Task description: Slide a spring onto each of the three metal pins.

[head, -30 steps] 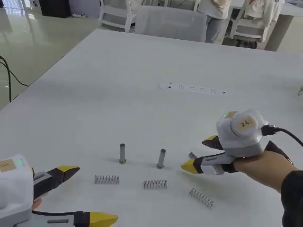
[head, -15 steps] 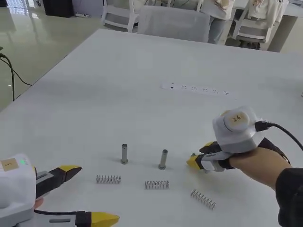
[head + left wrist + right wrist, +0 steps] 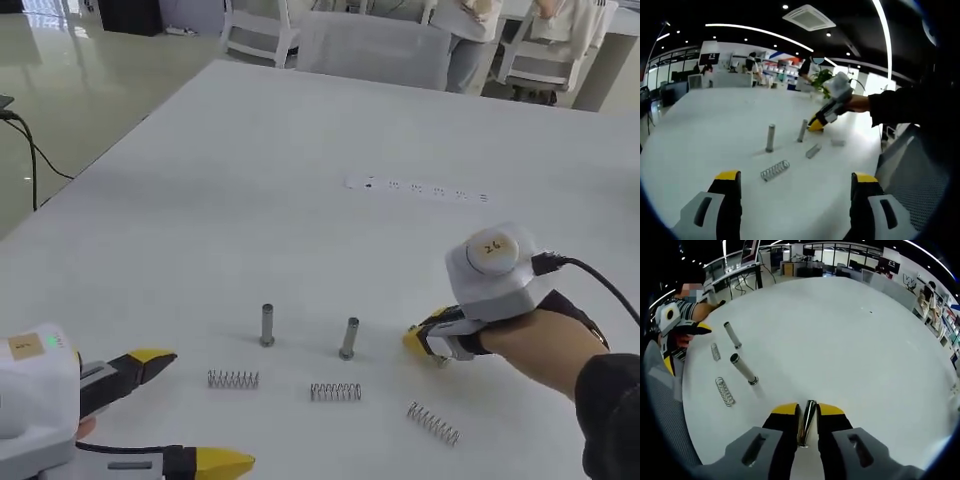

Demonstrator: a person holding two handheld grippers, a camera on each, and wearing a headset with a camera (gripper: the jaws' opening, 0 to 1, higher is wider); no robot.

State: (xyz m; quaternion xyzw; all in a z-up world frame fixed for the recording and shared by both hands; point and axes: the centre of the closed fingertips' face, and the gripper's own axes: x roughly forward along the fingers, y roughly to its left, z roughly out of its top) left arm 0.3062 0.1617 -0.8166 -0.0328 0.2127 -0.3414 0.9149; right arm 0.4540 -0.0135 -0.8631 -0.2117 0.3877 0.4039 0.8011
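The white table (image 3: 300,180) carries everything. The left gripper (image 3: 796,177) hangs low over its near edge, fingers wide apart and holding nothing. The nearest spring (image 3: 775,170) lies just ahead of the gap, toward the left finger. The right gripper (image 3: 807,409) has its fingers clamped on a pin (image 3: 808,422), gripped along the shaft. I cannot tell whether its foot touches the table. Beyond those fingers and off to their left stand the near pin (image 3: 743,368) and the far pin (image 3: 732,335). I'd judge the pins stiff, smooth and easily tipped. The springs look light, prone to rolling and easily squashed, so pinch one gently at mid-coil, leaving an end open.
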